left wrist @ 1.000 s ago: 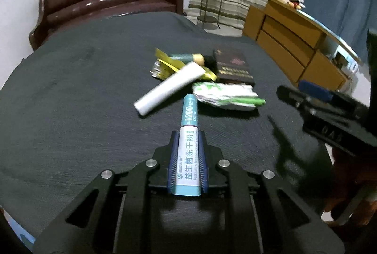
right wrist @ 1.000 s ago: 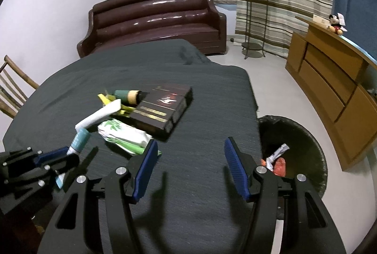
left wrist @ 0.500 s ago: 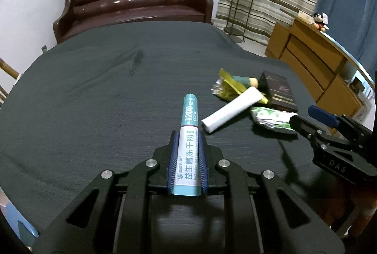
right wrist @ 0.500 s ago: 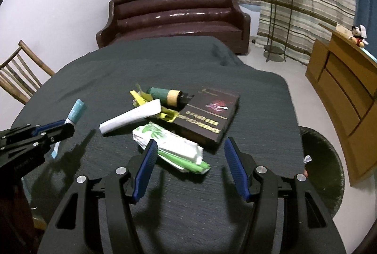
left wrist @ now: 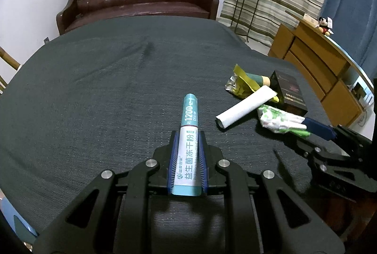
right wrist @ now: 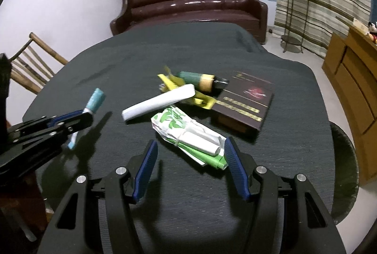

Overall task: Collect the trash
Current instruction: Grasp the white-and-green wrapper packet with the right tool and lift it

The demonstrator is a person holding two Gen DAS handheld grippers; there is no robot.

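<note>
Pinched a teal-and-white powder stick (left wrist: 190, 112) lengthwise between the pressed-together blue pads of the left tongs (left wrist: 188, 133). Kept its teal end projecting forward, clear of the dark cloth-covered counter (left wrist: 99, 98). Read on its label "1200" with "CFU" on the teal band, and "益生菌冻干粉" down the white body. Found the small Latin line beside it only partly legible.

Held the right tongs (right wrist: 191, 143) spread and empty, straddling the near end of a green-and-white packet (right wrist: 183, 129). Could not tell whether the right pad touched the packet's green tip. Made out a leaf print on the packet but no readable words.

Noted the remaining trash lying together just beyond:
- a white tube (right wrist: 157, 103), resting partly on a crumpled yellow wrapper (right wrist: 173, 84);
- a small green item with a tan band (right wrist: 196, 78);
- a dark box (right wrist: 245, 100) with a red emblem and gold lettering too small to read.

Saw the dark rim of what appeared to be a bin (right wrist: 346, 159) on the floor past the counter's right edge.

Judged the step in hand as mid-collection: one piece secured on the left, the second pickup lined up on the right. Judged the next move to call for lowering the right tongs around the packet, closing across its narrow width, then carrying both pieces to the bin. Expected the soft packet to crush or slip if gripped only at the tip.
</note>
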